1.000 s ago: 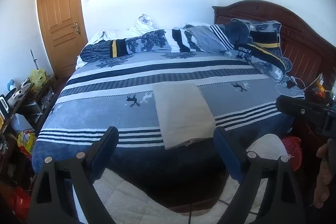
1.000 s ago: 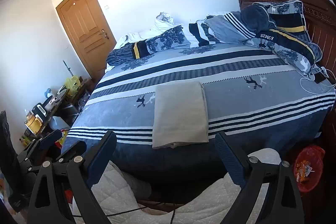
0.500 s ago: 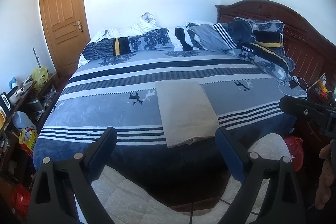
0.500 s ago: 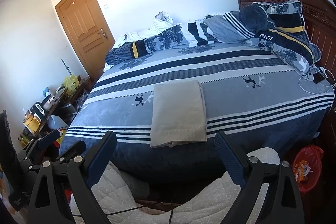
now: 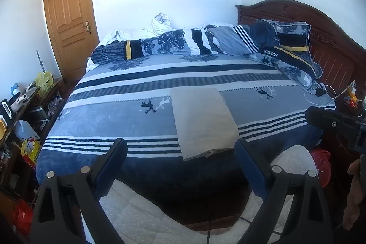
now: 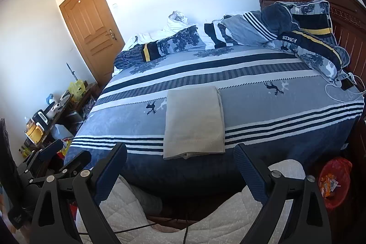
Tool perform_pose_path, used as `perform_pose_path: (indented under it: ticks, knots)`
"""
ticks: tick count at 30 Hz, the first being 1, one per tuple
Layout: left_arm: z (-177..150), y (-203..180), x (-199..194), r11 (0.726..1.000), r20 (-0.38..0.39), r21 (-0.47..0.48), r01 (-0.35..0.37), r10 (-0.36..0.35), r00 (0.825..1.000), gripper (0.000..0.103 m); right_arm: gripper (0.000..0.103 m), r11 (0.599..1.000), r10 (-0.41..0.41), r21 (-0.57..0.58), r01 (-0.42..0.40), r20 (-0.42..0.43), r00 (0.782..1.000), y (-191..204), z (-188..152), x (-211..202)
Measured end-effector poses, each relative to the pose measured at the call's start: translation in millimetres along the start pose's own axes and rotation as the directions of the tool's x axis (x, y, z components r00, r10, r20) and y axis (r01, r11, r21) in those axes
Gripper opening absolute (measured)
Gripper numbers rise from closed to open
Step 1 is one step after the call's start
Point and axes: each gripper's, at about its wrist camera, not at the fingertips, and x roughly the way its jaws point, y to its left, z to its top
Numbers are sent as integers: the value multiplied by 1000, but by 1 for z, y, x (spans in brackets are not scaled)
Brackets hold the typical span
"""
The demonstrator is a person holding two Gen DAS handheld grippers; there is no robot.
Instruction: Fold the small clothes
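Both of your grippers have drifted only slightly over the last second: the views have tilted a little, so the bed sits a touch lower in each, and nothing on it has shifted. Your left gripper (image 5: pixel 180 153) hangs off the foot of the bed (image 5: pixel 141 122) with its jaws spread wide and nothing between them, and your right gripper (image 6: pixel 180 157) does the same, held wide apart and empty over the white quilted cloth (image 6: pixel 228 218) on the floor. Neither gripper touches the beige folded garment (image 5: pixel 201 120), which lies flat as a neat rectangle near the front edge of the bed, its near end reaching over the dark and white stripes of the cover. From your right wrist the garment (image 6: pixel 194 122) shows a layered fold along its near edge. Well beyond it, a heap of bedding and pillows (image 5: pixel 228 42) runs across the far side of the bed up to the dark wooden headboard (image 5: pixel 320 38). At the right edge of the left wrist view you see a dark part of the right gripper's body and part of your hand (image 5: pixel 355 193). 1 wooden door (image 5: pixel 68 22) stands shut at the far left, and 1 red bin (image 6: pixel 334 184) sits on the floor at the right of the bed.
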Motion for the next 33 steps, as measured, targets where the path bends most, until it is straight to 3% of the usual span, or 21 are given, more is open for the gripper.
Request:
perform_pose_path:
  ticks: [14,33]
  knots:
    - [0,2,7,999,-44,-52,-1,-1,999,94,97,1000,-11,-10,11,5,1000,-2,-1,0]
    - [-2,-9,10,1000,-49,-25,7,-8,999,94,97,1000,-17,-2,17,6,1000,-4,-1,-3]
